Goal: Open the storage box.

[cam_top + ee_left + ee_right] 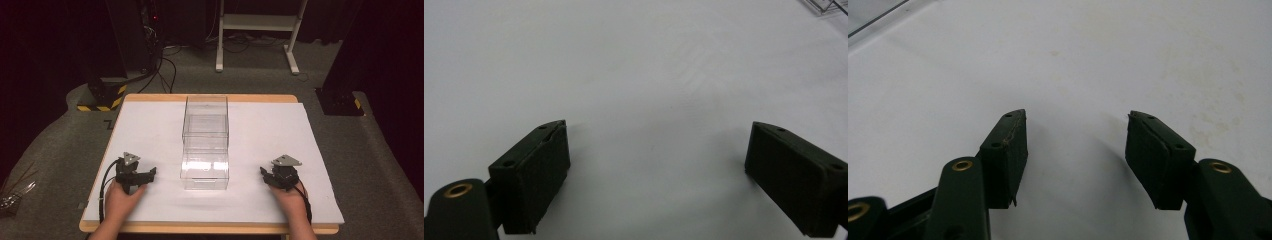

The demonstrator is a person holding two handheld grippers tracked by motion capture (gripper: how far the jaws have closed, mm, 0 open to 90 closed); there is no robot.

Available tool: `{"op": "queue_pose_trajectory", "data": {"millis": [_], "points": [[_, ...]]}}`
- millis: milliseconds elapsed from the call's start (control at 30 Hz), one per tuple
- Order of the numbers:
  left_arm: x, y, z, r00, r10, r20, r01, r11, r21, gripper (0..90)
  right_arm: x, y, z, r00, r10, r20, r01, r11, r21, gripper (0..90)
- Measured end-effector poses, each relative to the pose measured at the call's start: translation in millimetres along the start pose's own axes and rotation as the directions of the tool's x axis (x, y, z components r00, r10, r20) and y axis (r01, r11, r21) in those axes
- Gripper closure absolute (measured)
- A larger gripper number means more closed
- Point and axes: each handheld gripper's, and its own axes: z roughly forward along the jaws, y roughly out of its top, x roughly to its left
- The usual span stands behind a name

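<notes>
Clear plastic box (205,142) sits mid-worktop, long axis running 12 to 6, its near end between my hands. White sheet (260,135) covers the worktop; wood edge (210,228) shows along 6 and 12. My left tongs (148,173) rest at the box's 8 o'clock, released, jaws wide, nothing between them. Right tongs (263,174) at 4 o'clock, also released and empty. Bare sheet either side of the box out to both side edges.

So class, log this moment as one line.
left claw: open, empty | right claw: open, empty | clear box: between them, untouched
</notes>
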Motion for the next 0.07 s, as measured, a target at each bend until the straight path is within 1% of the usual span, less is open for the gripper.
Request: {"op": "queue_pose_trajectory", "data": {"millis": [67], "points": [[0.1, 0.0, 0.0, 1.0000, 0.002, 0.000, -0.002, 1.0000, 0.000, 11.2, 0.2, 0.0, 0.1, 1.0000, -0.002, -0.001, 0.002, 1.000, -0.001, 42.4]]}}
